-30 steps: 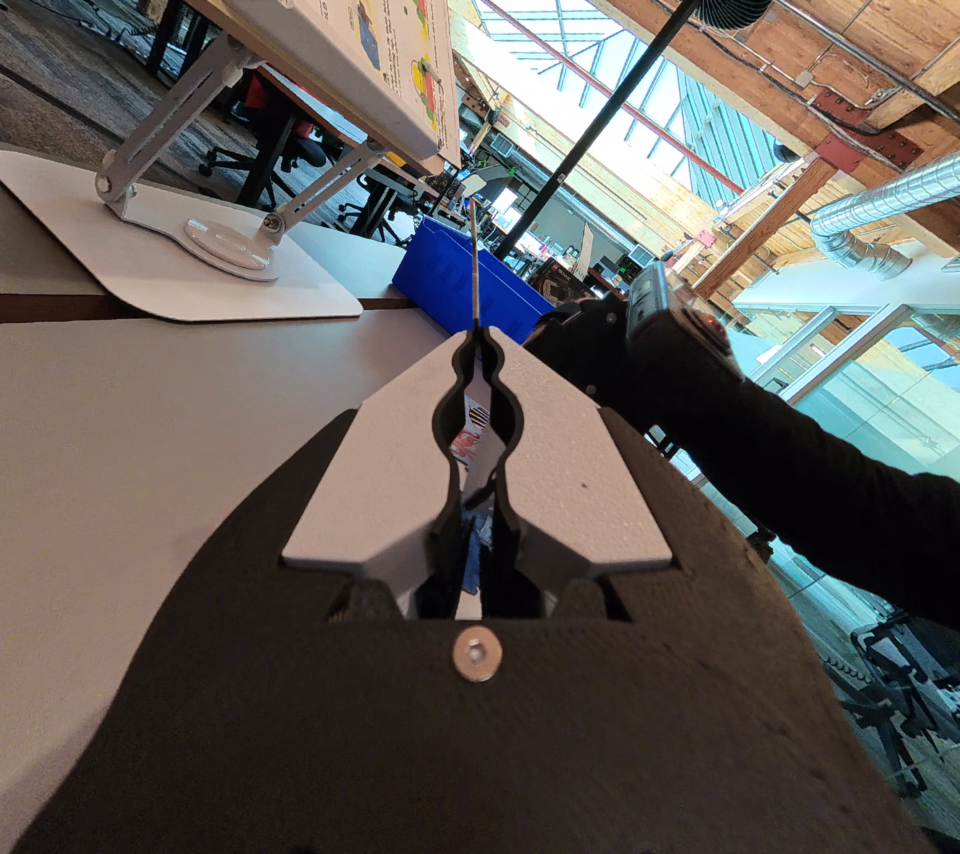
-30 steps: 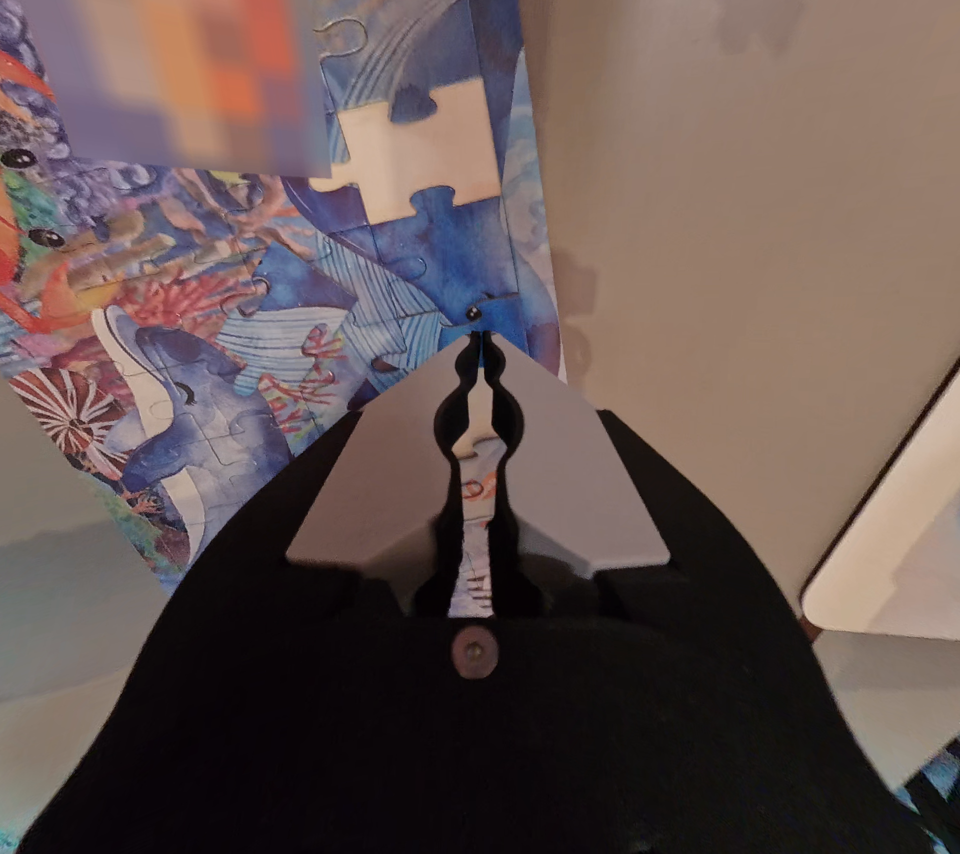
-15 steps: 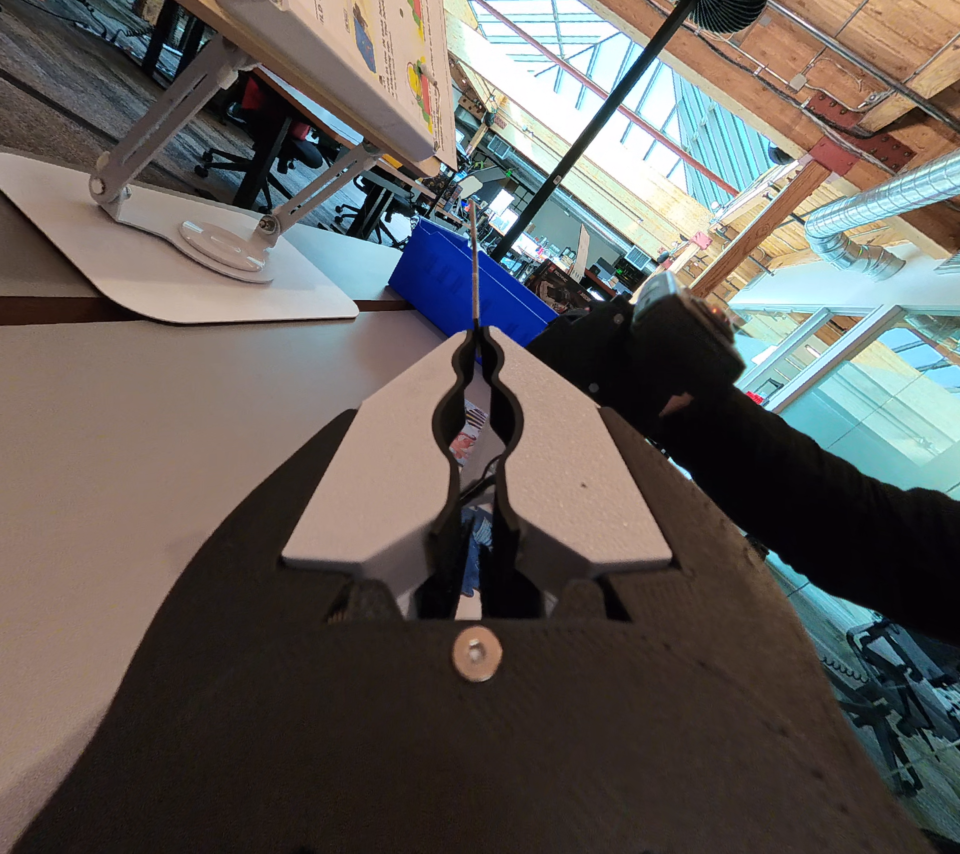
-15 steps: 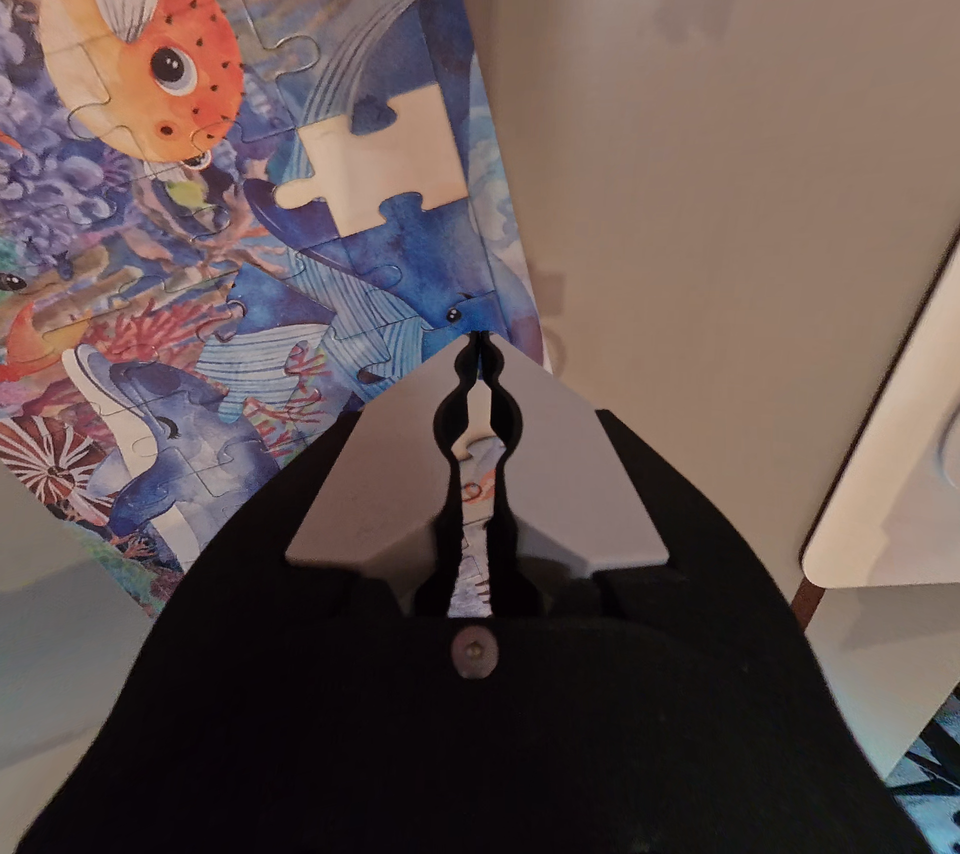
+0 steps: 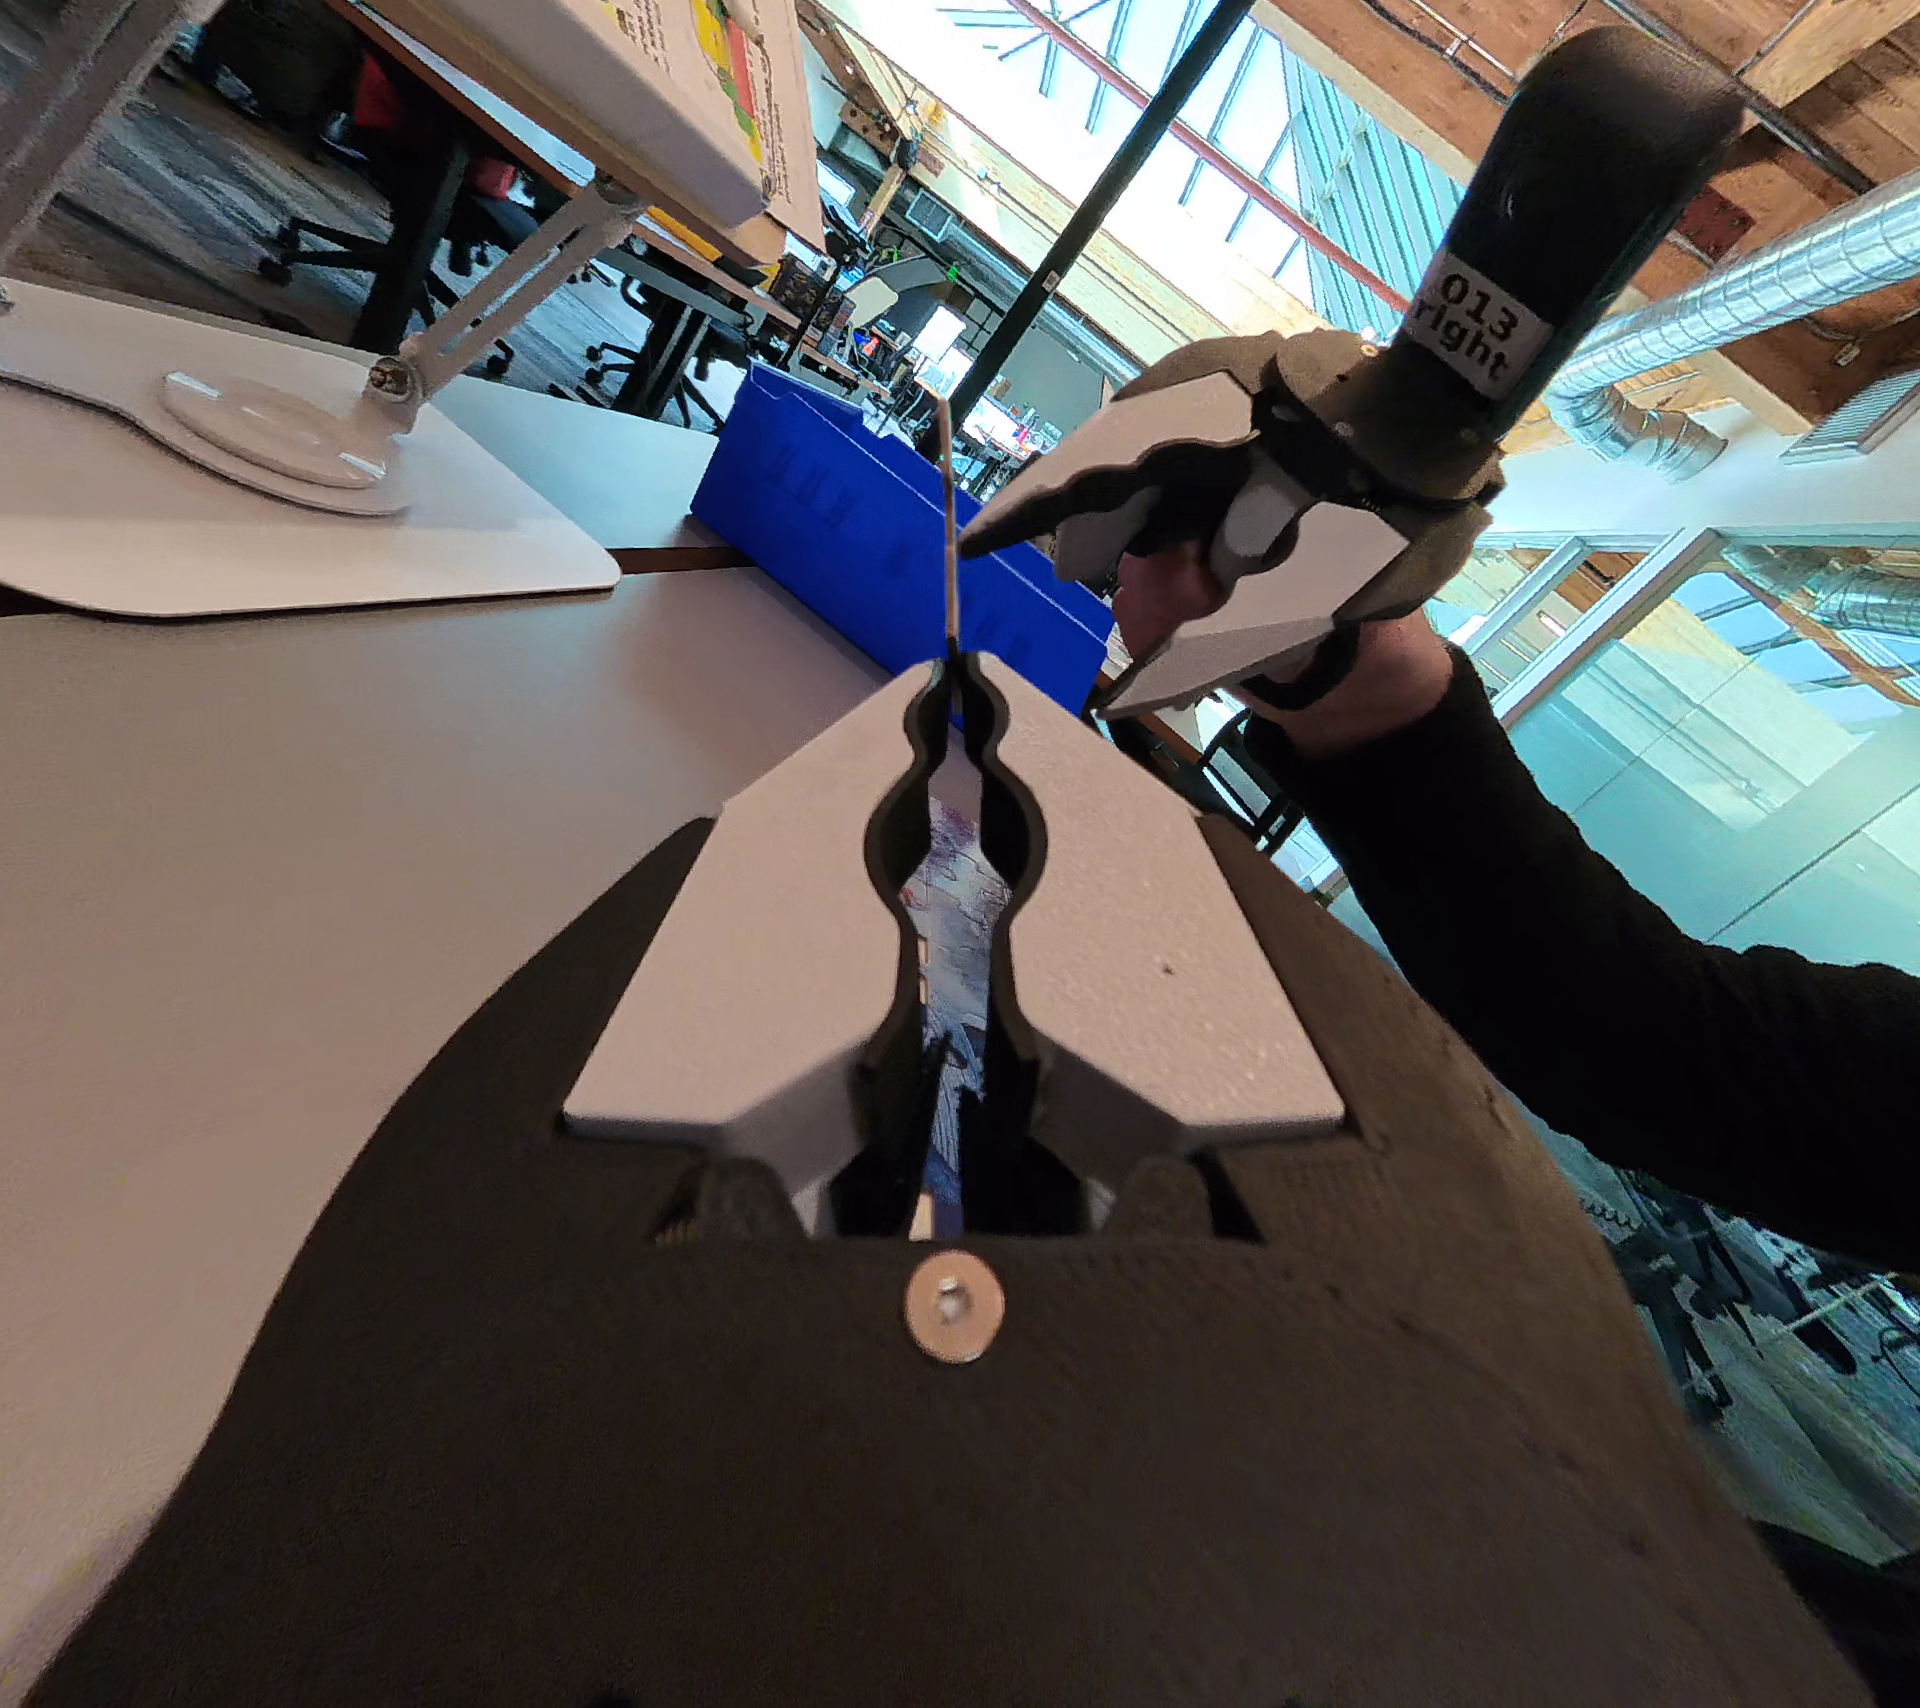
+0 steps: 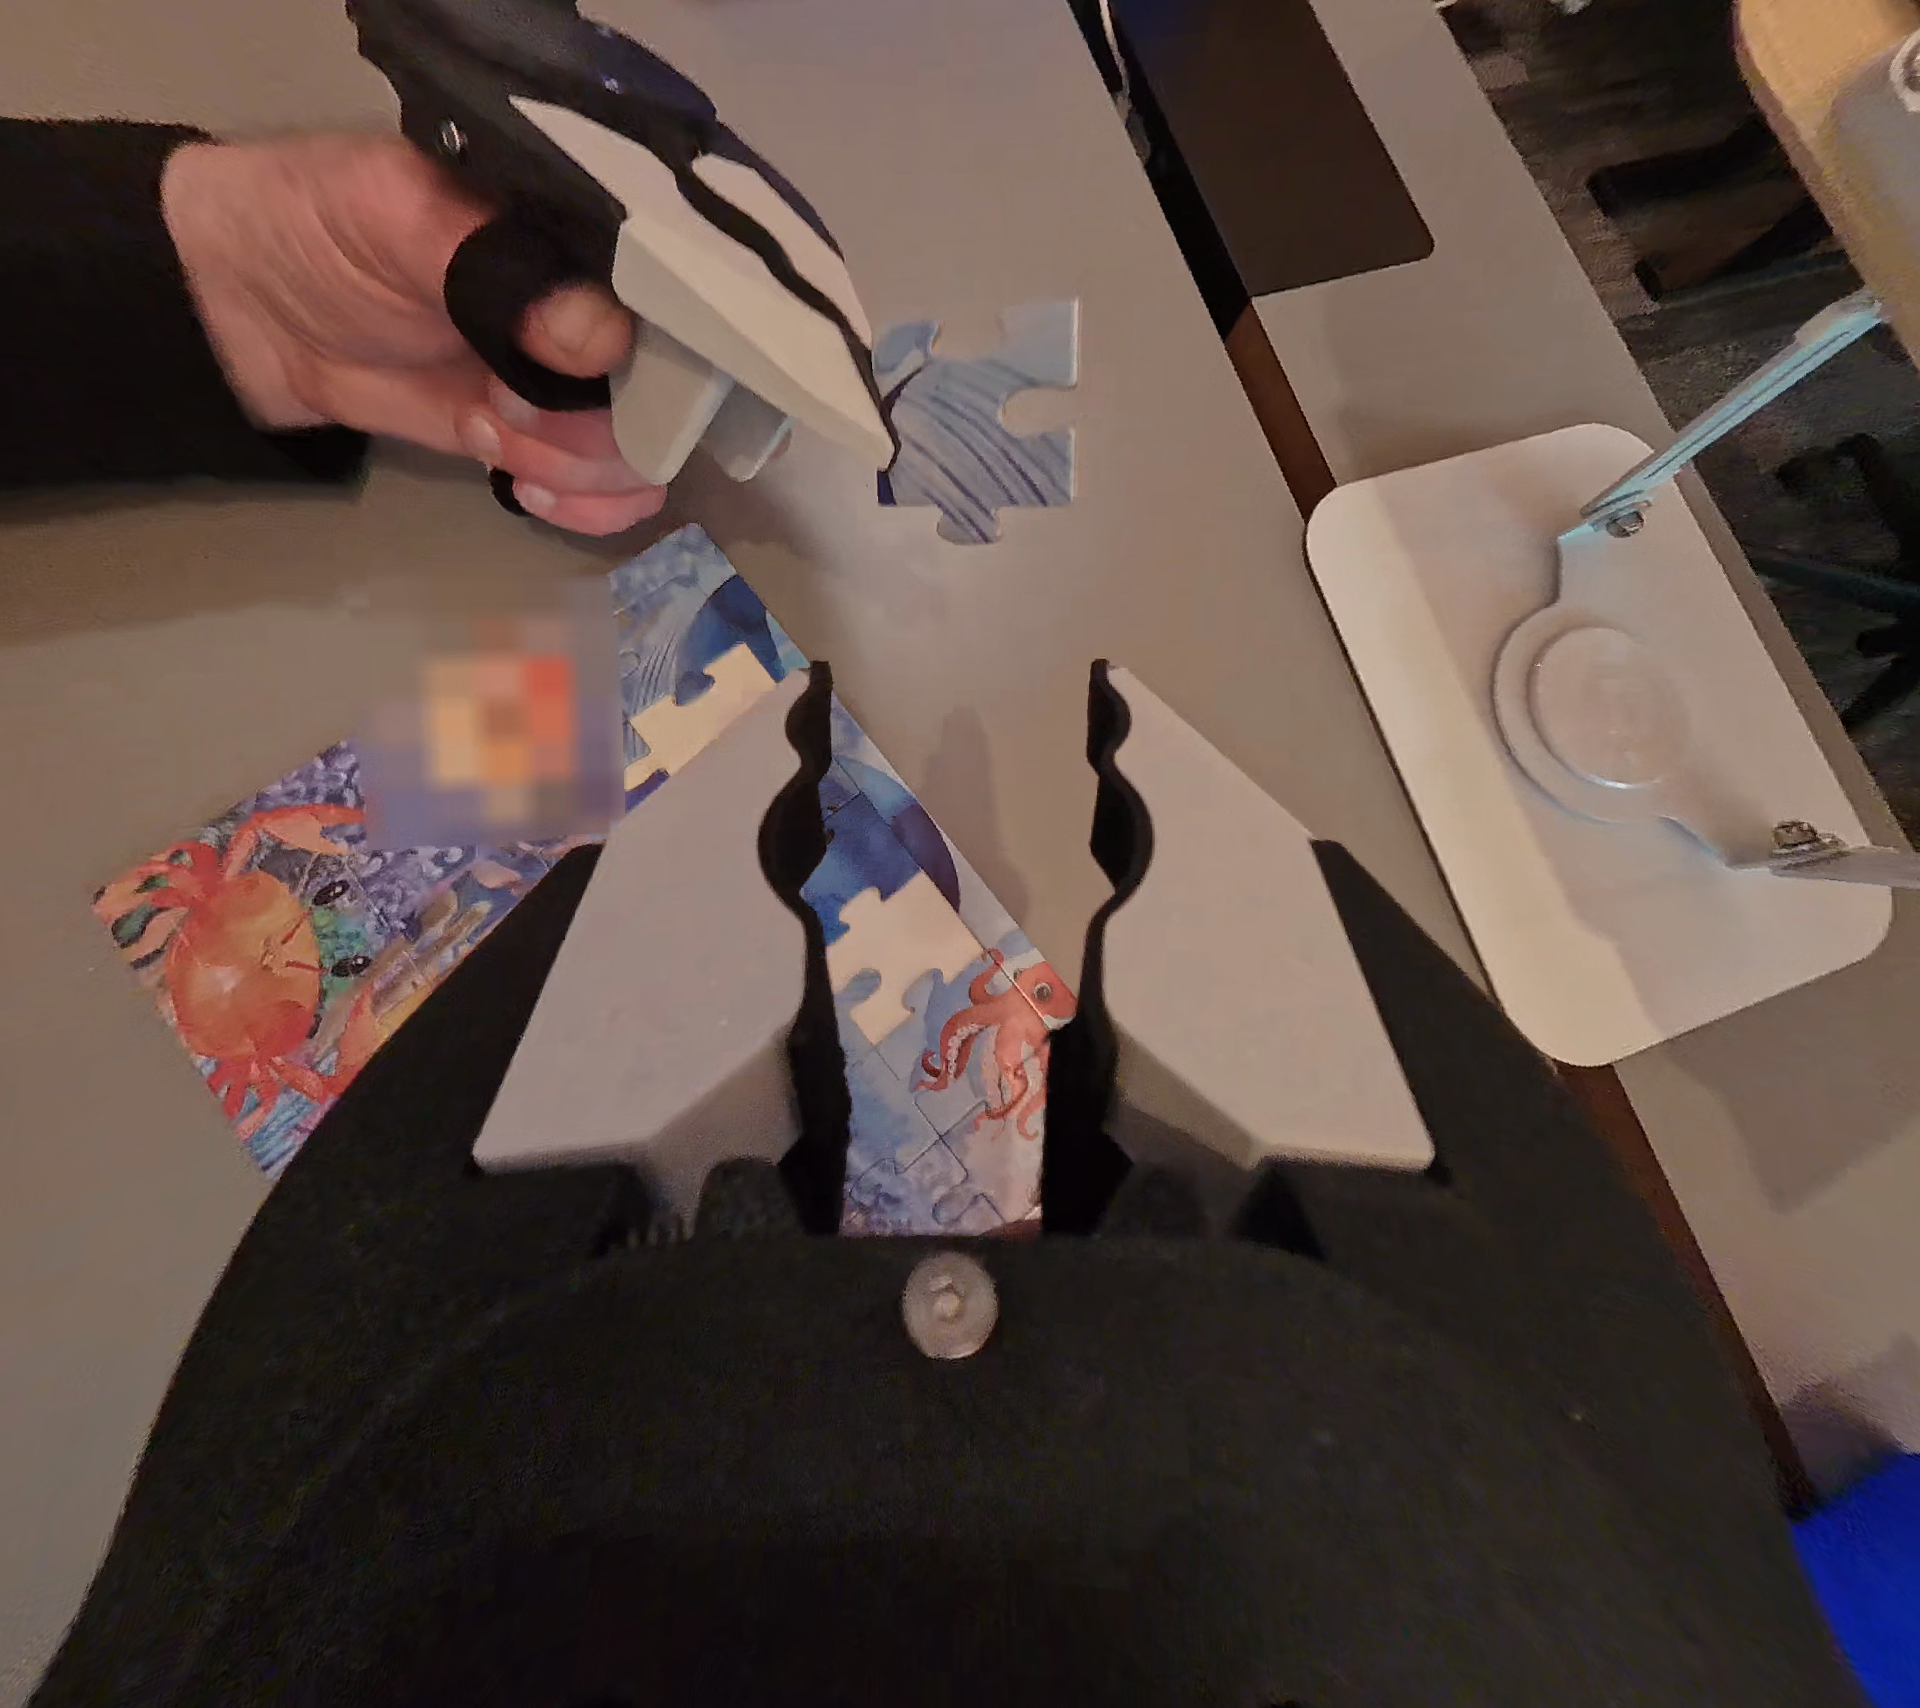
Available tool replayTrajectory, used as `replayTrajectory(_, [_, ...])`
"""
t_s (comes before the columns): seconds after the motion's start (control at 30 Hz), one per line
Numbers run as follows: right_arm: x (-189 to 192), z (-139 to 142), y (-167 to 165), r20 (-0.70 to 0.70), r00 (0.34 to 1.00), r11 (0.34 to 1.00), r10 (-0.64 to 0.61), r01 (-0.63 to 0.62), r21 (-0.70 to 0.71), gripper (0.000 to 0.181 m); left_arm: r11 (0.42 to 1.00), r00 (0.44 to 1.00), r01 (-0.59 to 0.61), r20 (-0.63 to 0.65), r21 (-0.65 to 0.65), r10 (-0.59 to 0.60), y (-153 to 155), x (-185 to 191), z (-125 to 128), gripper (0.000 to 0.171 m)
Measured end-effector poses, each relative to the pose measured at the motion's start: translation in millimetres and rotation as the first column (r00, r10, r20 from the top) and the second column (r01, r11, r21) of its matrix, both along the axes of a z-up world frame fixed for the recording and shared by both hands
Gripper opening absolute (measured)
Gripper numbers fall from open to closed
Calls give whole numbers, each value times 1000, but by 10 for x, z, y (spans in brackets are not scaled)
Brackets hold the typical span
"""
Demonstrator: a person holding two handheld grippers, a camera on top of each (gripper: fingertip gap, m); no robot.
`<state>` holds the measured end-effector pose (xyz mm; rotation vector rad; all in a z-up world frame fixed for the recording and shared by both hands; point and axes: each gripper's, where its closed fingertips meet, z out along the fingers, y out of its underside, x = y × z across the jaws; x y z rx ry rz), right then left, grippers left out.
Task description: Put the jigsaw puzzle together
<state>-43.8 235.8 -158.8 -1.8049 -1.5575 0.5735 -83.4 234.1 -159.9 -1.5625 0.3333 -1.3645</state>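
My right gripper has lifted off the puzzle and spread, left gripper pinches a piece above the table; two gaps visible, mostly done.

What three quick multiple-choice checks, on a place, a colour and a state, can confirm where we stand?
1. Where is the loose piece? A) held by the left gripper B) lying flat on the table C) fitted into the puzzle
2. Its main colour? A) orange B) pale blue C) green
3. The right gripper is: A) shut on a piece B) shut, empty C) open

Answers: A, the fingertips pinch its edge above the table; B, pale blue with darker lines; C, its fingers stand wide apart with nothing between them.
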Motion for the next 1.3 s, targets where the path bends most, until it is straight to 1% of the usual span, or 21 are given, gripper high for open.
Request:
replayTrajectory(0.07, [-27, 41, 2, -14, 1000, 999, 2, -1, 53, 53, 1000, 1000, 7, 1, -2, -7, -6, 28, -4, 0])
replayTrajectory(0.17, [-72, 7, 4, 52, 999, 982, -7, -3, 191, 72, 1000, 1000, 21, 23, -10, -20, -15, 65, 2, 0])
replayTrajectory(0.23, [-107, -17, 33, 87, 995, 964, -38, 13, 266, 74, 1000, 999, 27, 26, -13, -27, -23, 94, 0, 0])
replayTrajectory(0.27, [-123, -19, 64, 96, 993, 954, -66, 35, 296, 78, 999, 999, 32, 29, -13, -32, -30, 111, 4, 0])
replayTrajectory(0.37, [-203, -7, 90, 80, 991, 934, -108, 73, 349, 69, 999, 998, 47, 41, -15, -46, -55, 172, 25, 0])
replayTrajectory(0.43, [-220, -47, 109, 94, 986, 930, -137, 95, 356, 64, 998, 998, 61, 35, -13, -61, -79, 224, 22, 0])
replayTrajectory(0.47, [-214, -56, 127, 100, 983, 923, -151, 104, 370, 52, 998, 998, 56, 32, -16, -56, -74, 234, 15, 0])
replayTrajectory(0.5, [-209, -66, 130, 105, 982, 921, -155, 105, 376, 50, 998, 998, 56, 35, -21, -56, -71, 236, 11, 0])
replayTrajectory(0.73, [-152, -22, 79, 95, 984, 922, -154, 108, 372, 49, 996, 995, 87, 48, -1, -87, -124, 293, 60, 0])
replayTrajectory(0.9, [-107, -10, 32, 56, 979, 915, -198, 164, 368, 48, 996, 995, 93, 25, 11, -93, -142, 297, 56, 0])
replayTrajectory(0.97, [-81, -10, -7, 38, 977, 915, -208, 180, 361, 46, 995, 995, 96, 29, 12, -97, -145, 279, 60, 0])
replayTrajectory(1.03, [-36, -12, -40, 32, 976, 914, -214, 188, 361, 39, 996, 995, 88, 35, 16, -89, -137, 253, 76, 0])
replayTrajectory(1.1, [-6, -21, -86, 28, 977, 917, -210, 187, 352, 36, 995, 994, 94, 46, 19, -95, -147, 249, 98, 0])
replayTrajectory(1.2, [42, -70, -140, 48, 975, 919, -215, 186, 347, 37, 995, 994, 101, 35, 22, -102, -161, 272, 91, 1])
replayTrajectory(1.3, [76, -172, -214, 81, 974, 931, -214, 178, 317, 36, 994, 993, 106, 41, 22, -107, -165, 268, 97, 0])
